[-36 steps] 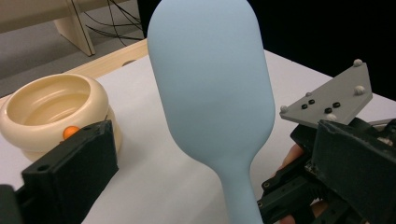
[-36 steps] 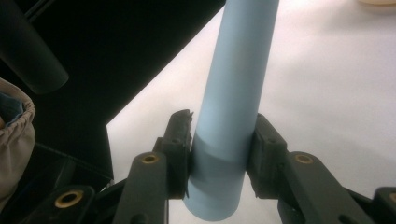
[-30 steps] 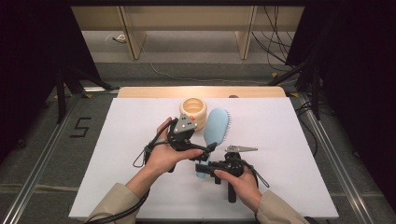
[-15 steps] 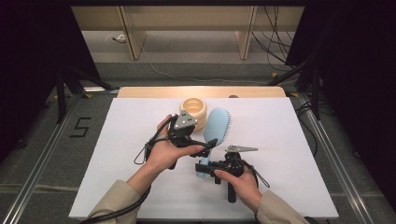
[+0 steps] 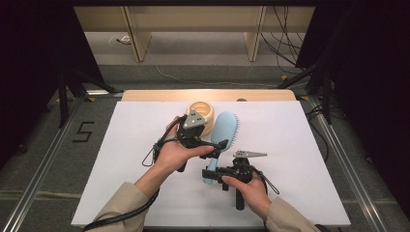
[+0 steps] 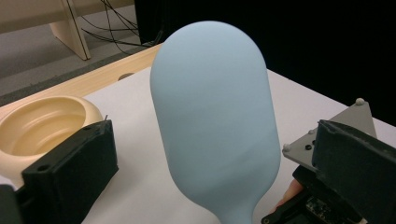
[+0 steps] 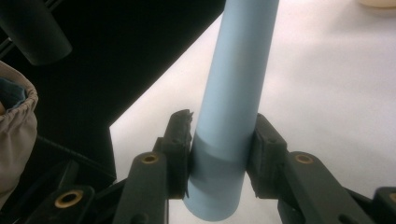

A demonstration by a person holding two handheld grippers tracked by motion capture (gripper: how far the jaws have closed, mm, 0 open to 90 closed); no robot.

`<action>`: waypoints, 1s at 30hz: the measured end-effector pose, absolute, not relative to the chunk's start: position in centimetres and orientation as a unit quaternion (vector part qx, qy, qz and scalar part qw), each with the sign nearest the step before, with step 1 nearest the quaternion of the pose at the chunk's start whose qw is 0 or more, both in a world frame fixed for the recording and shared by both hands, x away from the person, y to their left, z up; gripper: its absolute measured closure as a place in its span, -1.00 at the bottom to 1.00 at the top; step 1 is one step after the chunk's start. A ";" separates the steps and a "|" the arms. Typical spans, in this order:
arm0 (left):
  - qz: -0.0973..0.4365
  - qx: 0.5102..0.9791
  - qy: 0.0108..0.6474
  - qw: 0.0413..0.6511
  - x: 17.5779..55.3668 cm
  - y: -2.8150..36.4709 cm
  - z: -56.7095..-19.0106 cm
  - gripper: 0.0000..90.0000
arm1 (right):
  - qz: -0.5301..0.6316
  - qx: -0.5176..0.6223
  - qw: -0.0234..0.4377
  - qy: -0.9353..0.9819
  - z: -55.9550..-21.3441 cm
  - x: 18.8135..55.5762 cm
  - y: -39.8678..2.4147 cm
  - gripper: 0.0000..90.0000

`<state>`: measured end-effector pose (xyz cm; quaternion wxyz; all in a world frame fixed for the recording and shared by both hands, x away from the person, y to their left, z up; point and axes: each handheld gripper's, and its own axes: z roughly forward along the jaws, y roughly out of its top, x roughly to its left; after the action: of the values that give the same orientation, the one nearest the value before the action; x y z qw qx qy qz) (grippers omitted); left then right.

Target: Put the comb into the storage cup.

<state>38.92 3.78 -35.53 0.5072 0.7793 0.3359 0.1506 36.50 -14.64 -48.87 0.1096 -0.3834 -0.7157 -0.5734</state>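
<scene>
A light blue hairbrush [image 5: 225, 127] is held just above the white table top, its head pointing away from me. My right gripper [image 5: 212, 173] is shut on the end of the brush's handle [image 7: 233, 93], one pad pressed on each side [image 7: 219, 154]. My left gripper [image 5: 212, 147] stands open around the brush near its neck. The smooth back of the brush head [image 6: 215, 116] rises between its wide jaws [image 6: 212, 163], and neither pad touches it. The bristles face right in the high view.
A cream bowl [image 5: 200, 112] sits on the table just behind the left hand, also near the left jaw [image 6: 46, 126]. The white table top [image 5: 300, 145] ends at a wooden strip at the back. Black stands and cables lie beyond the table.
The left hand has edged slightly forward and right around the brush. The right hand and the brush have kept their place.
</scene>
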 end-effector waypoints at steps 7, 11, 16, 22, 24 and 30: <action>0.150 0.781 0.336 0.505 39.5 3.3 -35.3 -1.00 | -0.572 -0.386 0.111 -0.715 -48.8 36.5 -14.6 0.44; 0.150 0.782 0.337 0.502 39.7 3.0 -35.3 -1.00 | -0.572 -0.384 0.110 -0.716 -48.9 36.5 -14.6 0.44; 0.150 0.784 0.338 0.499 40.0 2.6 -35.3 -1.00 | -0.572 -0.384 0.111 -0.716 -48.9 36.5 -14.6 0.44; 0.150 0.784 0.340 0.497 40.3 2.3 -35.2 -1.00 | -0.573 -0.384 0.110 -0.716 -48.8 36.4 -14.6 0.44; 0.149 0.784 0.340 0.497 40.4 2.2 -35.2 -1.00 | -0.573 -0.384 0.110 -0.716 -48.8 36.4 -14.6 0.44; 0.149 0.785 0.341 0.495 40.7 1.9 -35.2 -1.00 | -0.573 -0.384 0.109 -0.716 -48.8 36.5 -14.6 0.44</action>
<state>40.65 1.90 -35.24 0.4950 0.7852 0.3410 0.1487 36.45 -14.62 -48.83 0.1094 -0.3838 -0.7158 -0.5730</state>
